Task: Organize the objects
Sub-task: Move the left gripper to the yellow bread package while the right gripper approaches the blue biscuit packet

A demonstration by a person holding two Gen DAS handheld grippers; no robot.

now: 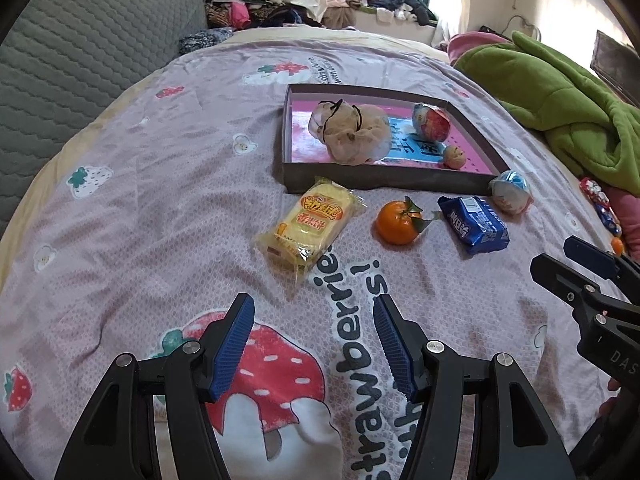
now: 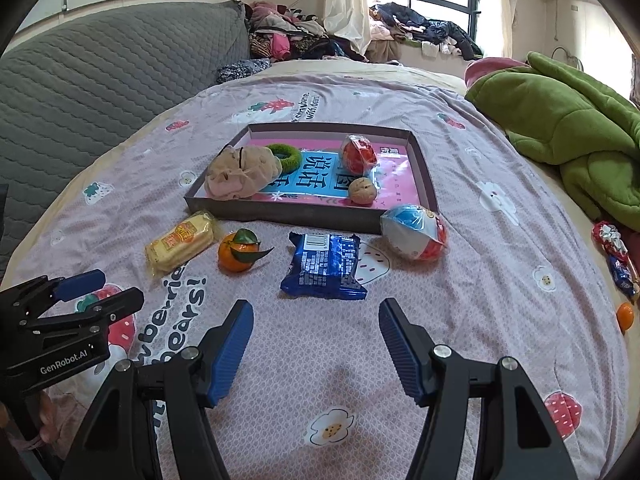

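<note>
The left gripper (image 1: 314, 312) is hovering with jaws spread wide, gripping nothing. The yellow snack pack (image 1: 310, 226) is lying just ahead of it, the mandarin (image 1: 396, 222) ahead-right. The right gripper (image 2: 316, 318) is likewise gaping wide and empty; the blue packet (image 2: 324, 266) is lying directly ahead, the tray (image 2: 280, 211) sitting beyond.

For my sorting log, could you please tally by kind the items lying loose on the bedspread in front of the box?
Snack packets: 2, yellow and blue
Tangerines: 1
Foil-wrapped eggs: 1
Total: 4
</note>
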